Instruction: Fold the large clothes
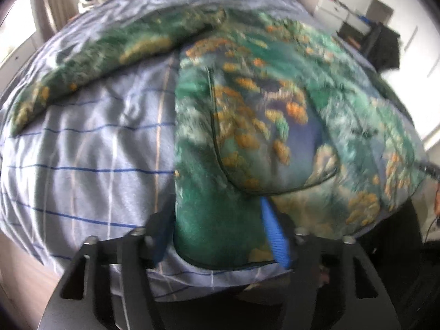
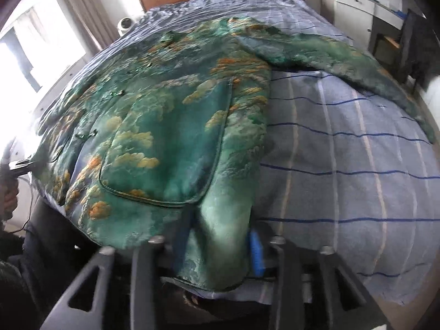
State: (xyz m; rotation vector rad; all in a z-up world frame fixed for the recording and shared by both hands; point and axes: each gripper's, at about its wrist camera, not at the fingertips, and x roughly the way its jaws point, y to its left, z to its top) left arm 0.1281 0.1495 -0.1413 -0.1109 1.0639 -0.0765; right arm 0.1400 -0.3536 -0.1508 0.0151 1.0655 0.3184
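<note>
Green brocade jacket lies spread on the bed, hem at the near edge, no fold made yet.

Left gripper has its fingers closed on the near left hem corner; right gripper has its fingers clamped on the near right hem corner. Both sleeves lie out flat: left sleeve toward the far left, right sleeve toward the far right. Patch pockets face up, so front side is up. Judgement: task is at its start; both sleeves and the body fold remain. Left view is motion-blurred.
</note>
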